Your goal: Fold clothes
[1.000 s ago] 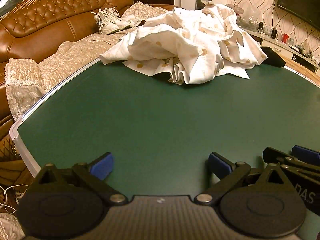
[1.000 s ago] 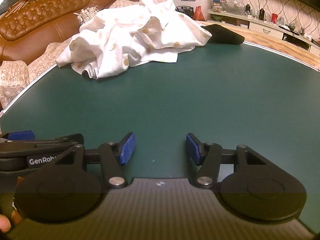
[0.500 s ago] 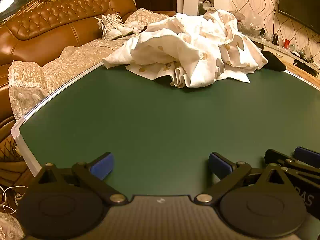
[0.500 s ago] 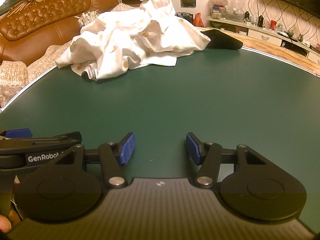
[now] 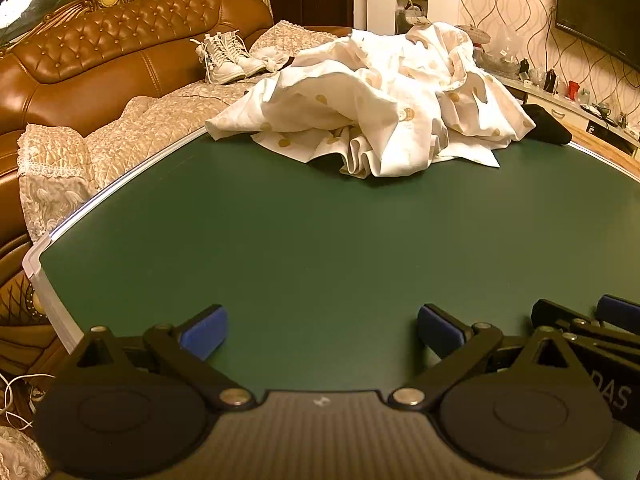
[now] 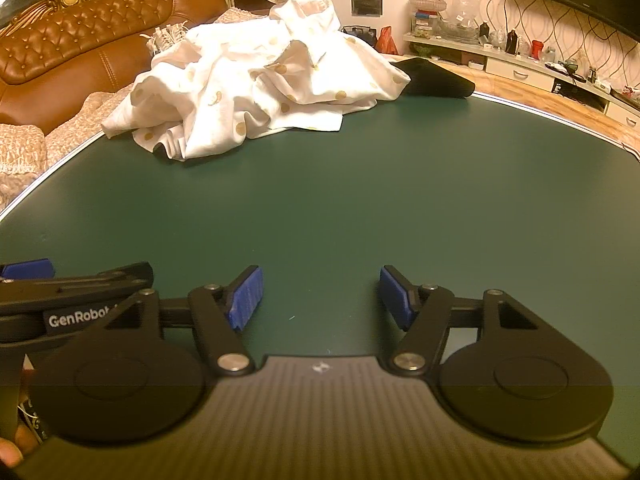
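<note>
I see white garment point(image 5: 372, 108) with gold polka dots, crumpled in loose heap at far side of green table point(image 5: 320, 248). Unfolded, bunched high in middle, hem spilling toward me in pleats. Left corner reaches table edge. Dark garment point(image 6: 436, 78) lies flat just behind, partly under heap's right side.

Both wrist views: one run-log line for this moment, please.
phase: pre-grasp | left gripper: open, empty | right gripper: opening, empty | white dotted garment: crumpled, far side of green table, untouched
</note>
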`<state>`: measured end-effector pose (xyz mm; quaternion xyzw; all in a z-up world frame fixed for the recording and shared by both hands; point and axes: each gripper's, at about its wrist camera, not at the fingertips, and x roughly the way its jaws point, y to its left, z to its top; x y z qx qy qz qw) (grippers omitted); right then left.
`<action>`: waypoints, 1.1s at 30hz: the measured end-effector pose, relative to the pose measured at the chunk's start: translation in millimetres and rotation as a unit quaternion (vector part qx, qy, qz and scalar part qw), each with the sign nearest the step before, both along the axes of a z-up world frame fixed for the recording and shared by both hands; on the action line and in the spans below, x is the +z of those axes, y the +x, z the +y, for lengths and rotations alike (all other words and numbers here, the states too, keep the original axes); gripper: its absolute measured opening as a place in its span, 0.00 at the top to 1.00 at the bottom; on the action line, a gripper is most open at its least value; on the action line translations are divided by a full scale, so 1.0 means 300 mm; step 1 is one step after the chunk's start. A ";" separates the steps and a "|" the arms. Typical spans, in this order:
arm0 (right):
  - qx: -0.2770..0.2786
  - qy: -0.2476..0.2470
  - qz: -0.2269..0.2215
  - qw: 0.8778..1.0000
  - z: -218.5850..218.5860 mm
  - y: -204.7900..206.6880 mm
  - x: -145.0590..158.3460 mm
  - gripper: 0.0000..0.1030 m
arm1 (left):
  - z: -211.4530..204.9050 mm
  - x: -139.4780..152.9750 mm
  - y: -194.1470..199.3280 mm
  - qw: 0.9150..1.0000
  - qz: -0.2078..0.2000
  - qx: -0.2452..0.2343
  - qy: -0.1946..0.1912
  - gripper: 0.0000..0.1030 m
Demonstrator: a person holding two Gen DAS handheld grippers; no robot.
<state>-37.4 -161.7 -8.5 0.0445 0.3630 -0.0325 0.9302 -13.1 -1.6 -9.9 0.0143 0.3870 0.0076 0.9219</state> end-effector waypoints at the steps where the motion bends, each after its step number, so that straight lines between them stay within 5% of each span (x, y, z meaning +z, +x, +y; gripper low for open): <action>1: 0.000 0.000 0.000 1.000 0.000 0.000 0.000 0.29 | 0.000 0.000 0.000 1.000 0.000 0.000 0.000 0.00; 33: -0.021 0.035 -0.013 0.999 -0.045 -0.004 0.000 0.27 | 0.003 0.017 0.030 1.000 0.025 -0.004 0.001 0.00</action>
